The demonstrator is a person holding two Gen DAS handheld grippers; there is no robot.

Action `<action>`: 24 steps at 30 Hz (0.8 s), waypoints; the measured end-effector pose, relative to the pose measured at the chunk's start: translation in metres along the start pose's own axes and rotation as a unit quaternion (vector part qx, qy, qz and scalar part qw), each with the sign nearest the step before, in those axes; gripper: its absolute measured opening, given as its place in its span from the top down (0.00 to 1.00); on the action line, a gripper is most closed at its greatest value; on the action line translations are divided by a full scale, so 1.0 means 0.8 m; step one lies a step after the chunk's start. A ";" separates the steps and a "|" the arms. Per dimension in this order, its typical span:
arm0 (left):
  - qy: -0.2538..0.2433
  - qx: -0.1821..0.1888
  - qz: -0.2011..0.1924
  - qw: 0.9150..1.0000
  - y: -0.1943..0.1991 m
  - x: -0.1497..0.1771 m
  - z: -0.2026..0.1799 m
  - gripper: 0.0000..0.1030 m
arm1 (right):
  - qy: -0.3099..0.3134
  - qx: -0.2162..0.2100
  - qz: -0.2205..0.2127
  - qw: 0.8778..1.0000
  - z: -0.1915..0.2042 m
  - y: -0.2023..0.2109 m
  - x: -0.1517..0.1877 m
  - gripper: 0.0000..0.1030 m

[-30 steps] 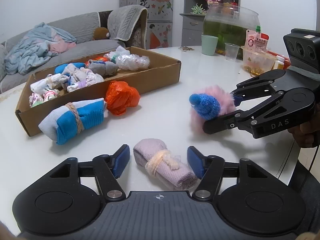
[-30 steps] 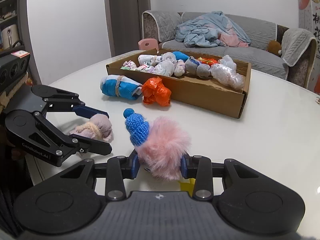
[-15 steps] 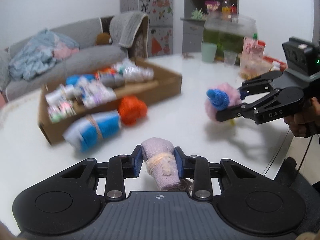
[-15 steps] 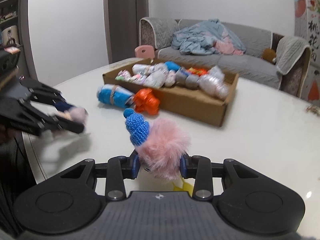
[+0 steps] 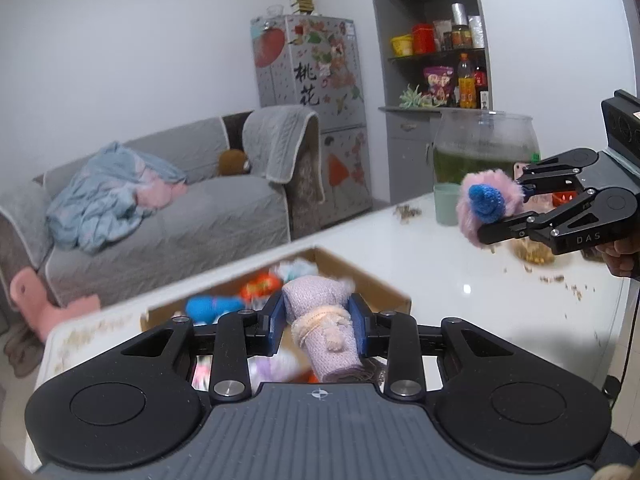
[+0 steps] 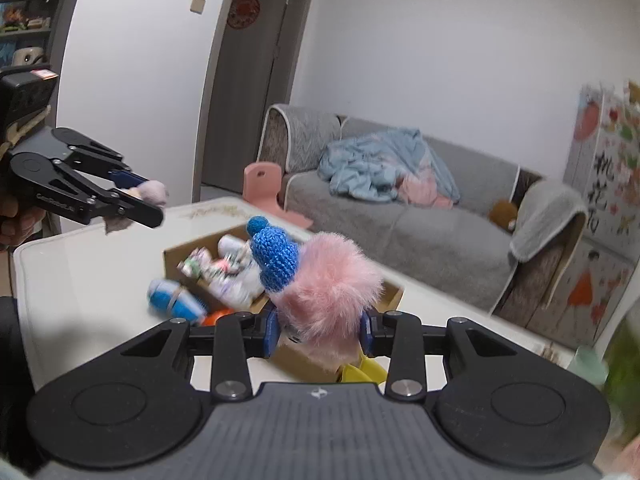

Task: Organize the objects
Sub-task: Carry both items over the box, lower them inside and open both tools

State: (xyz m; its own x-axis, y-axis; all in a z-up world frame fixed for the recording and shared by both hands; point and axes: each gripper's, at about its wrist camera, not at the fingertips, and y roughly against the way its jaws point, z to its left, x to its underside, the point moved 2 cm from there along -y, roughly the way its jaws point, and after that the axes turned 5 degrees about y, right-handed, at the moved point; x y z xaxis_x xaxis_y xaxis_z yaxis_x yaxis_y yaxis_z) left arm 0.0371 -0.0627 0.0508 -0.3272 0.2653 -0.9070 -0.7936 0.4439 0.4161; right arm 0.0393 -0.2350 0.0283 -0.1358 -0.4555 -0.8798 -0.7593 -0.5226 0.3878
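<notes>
Left gripper [image 5: 318, 330] clamped on a rolled lilac cloth [image 5: 320, 332]; the jaws have just been closing, and the blue pads now press both sides of the roll at its tied middle, clear of the table [image 5: 460, 280]. Right gripper [image 6: 318, 330] shut on a pink fluffy toy [image 6: 328, 292] with a blue knit cap [image 6: 276, 258] and a yellow part showing underneath; also held in the air. Both loads look light and soft. The roll squashes under the pads, and the tie band keeps it from unrolling, so mid-roll is the sound hold. The fur gives and could slip; a grip low on the body beats the cap. Nothing here looks fragile. The box [image 6: 394, 292] sits on the table below and ahead of both grippers, already crowded with small bundles; a blue-white roll [image 6: 174, 302] lies just outside its near wall with something orange beside it. Free space in the box is hard to read through the blur. Box walls are the edges to clear on the way in. A green cup [image 5: 446, 204] and a large jar [image 5: 484, 148] stand on the far side of the table, well apart from the box. The grippers are well apart from each other.
</notes>
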 end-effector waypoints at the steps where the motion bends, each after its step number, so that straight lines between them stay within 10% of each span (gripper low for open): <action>1: -0.008 -0.001 -0.002 1.000 -0.007 -0.008 -0.002 0.61 | 0.005 0.002 -0.002 1.000 -0.004 -0.005 -0.006 0.67; 12: -0.030 0.001 -0.006 1.000 -0.084 -0.056 0.003 0.61 | 0.043 0.009 0.001 0.999 -0.029 -0.078 -0.038 0.67; 24: -0.031 0.015 0.048 0.998 -0.169 -0.018 0.027 0.61 | 0.052 -0.026 0.047 0.997 -0.036 -0.146 -0.008 0.67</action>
State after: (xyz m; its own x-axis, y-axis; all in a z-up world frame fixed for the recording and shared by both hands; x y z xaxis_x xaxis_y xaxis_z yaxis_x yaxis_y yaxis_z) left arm 0.1600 -0.1077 0.0091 -0.3675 0.3607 -0.8572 -0.7444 0.4384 0.5036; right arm 0.1472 -0.1914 -0.0035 -0.1366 -0.5751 -0.8066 -0.7112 -0.5099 0.4839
